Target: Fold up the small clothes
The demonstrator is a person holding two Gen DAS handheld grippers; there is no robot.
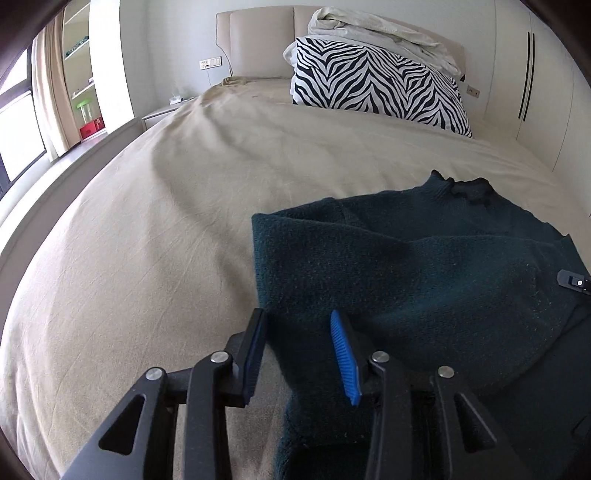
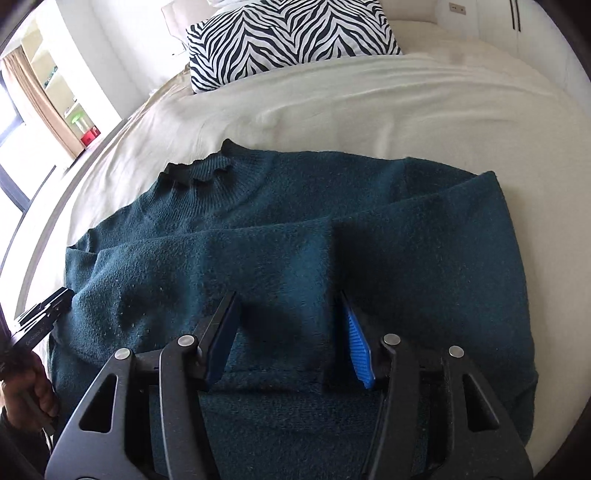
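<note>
Dark teal knit sweater (image 2: 295, 236) lies flat on the bed (image 1: 147, 229), over the beige sheet, collar (image 2: 199, 171) toward the headboard end. Sleeves are folded in across the body; one sleeve edge runs as a ridge across the middle of the garment in the right wrist view. Hem end lies nearest both cameras.

Left gripper (image 1: 299, 354): jaws apart, a moderate gap. The black-backed finger sits over bare sheet just off the sweater's left edge; the blue ribbed pad (image 1: 345, 360) sits over the knit. The sweater's left edge runs through the gap between them. No cloth looks pinched; whether the tips touch the fabric cannot be told from this angle.

Right gripper (image 2: 288, 339): jaws apart, about the same moderate gap, both fingers over the lower middle of the sweater. Knit shows flat and unbunched between the pads, with a seam or fold line crossing just beneath. No grip evident; the pads stand clear of each other and hold nothing.

In the right wrist view the left gripper's body shows at the far left edge, held by a hand (image 2: 37, 391), at the sweater's left side. In the left wrist view a small piece of the right gripper shows at the right edge, over the knit.

Zebra-print pillow (image 1: 376, 92) lies at the head of the bed, well apart from the sweater, with a crumpled pale duvet (image 1: 380, 33) behind it.
</note>
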